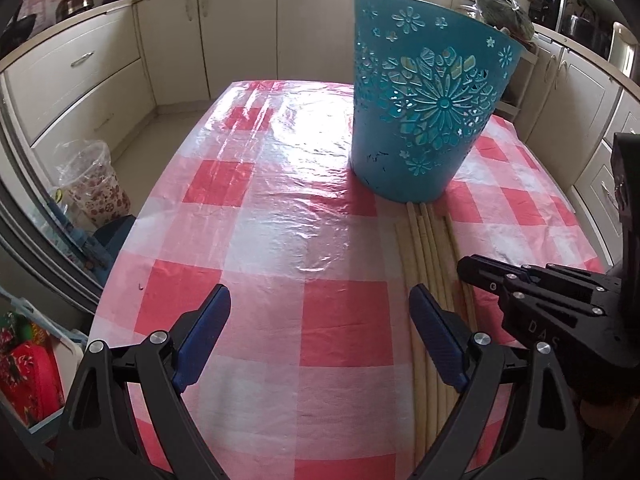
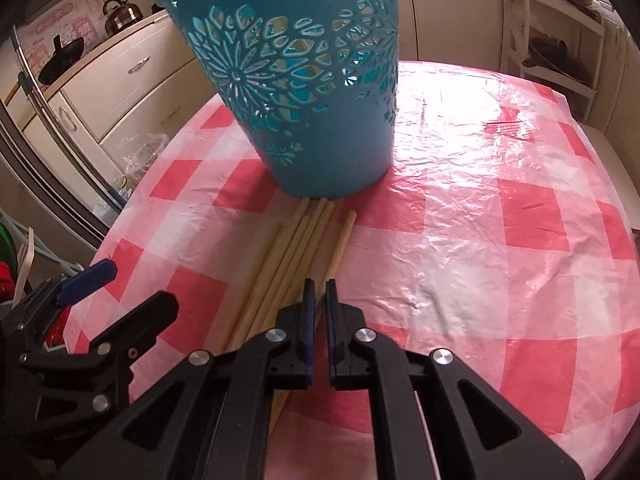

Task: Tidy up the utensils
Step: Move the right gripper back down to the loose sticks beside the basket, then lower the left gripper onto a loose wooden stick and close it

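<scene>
- 2 grippers work over the table: the right gripper (image 2: 320, 286) has its jaws drawn narrow, nearly together, above the rightmost of the chopsticks (image 2: 298, 240). Whether a stick is truly pinched I cannot tell, since the blue pads hide the gap.
- The left gripper (image 1: 320, 316) stands wide and holds nothing, its right finger over the near ends of the same bundle.
- About 6 pale sticks lie side by side, their far tips touching the base of the teal basket (image 2: 296, 80).
- Risk: a thin round stick likely rolls or pivots out of a shallow pinch, scattering its neighbours.
- Risk: the glossy plastic cover on the checked tablecloth (image 2: 480, 220) looks slick, so nudged sticks may slide.
- Risk: the basket looks light; a long stick striking its rim could tip it.
</scene>
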A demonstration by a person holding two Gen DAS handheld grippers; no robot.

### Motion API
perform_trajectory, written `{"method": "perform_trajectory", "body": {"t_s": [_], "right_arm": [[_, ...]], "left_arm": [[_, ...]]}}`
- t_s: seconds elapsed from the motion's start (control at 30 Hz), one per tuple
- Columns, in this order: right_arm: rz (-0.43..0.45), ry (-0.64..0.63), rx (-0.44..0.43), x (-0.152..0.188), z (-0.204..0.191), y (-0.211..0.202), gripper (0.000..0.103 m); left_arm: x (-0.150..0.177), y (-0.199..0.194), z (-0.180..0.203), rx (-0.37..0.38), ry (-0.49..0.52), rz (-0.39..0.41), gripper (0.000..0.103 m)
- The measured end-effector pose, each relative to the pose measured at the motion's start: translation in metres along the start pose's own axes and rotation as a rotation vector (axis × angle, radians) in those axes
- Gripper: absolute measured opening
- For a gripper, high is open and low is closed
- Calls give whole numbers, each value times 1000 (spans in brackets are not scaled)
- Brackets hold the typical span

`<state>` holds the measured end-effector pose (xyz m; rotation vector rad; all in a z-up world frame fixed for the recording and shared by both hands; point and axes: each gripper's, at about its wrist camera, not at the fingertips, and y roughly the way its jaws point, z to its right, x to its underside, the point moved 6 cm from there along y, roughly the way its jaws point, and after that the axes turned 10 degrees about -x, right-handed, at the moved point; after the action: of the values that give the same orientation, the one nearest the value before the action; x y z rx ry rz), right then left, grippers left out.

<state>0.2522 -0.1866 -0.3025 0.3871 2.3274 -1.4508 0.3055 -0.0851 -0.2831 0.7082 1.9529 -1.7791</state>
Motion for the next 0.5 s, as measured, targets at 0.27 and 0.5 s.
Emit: {"method": "perform_trajectory", "body": {"t_s": [0.27,0.5], "right_arm": [[-27,59,-43,18,21,-36,7],[7,61,-39,19,29,-41,11]], "left_arm": [[-10,29,27,-26,77,-54,87],[-12,41,34,-46,91,-83,84]]}}
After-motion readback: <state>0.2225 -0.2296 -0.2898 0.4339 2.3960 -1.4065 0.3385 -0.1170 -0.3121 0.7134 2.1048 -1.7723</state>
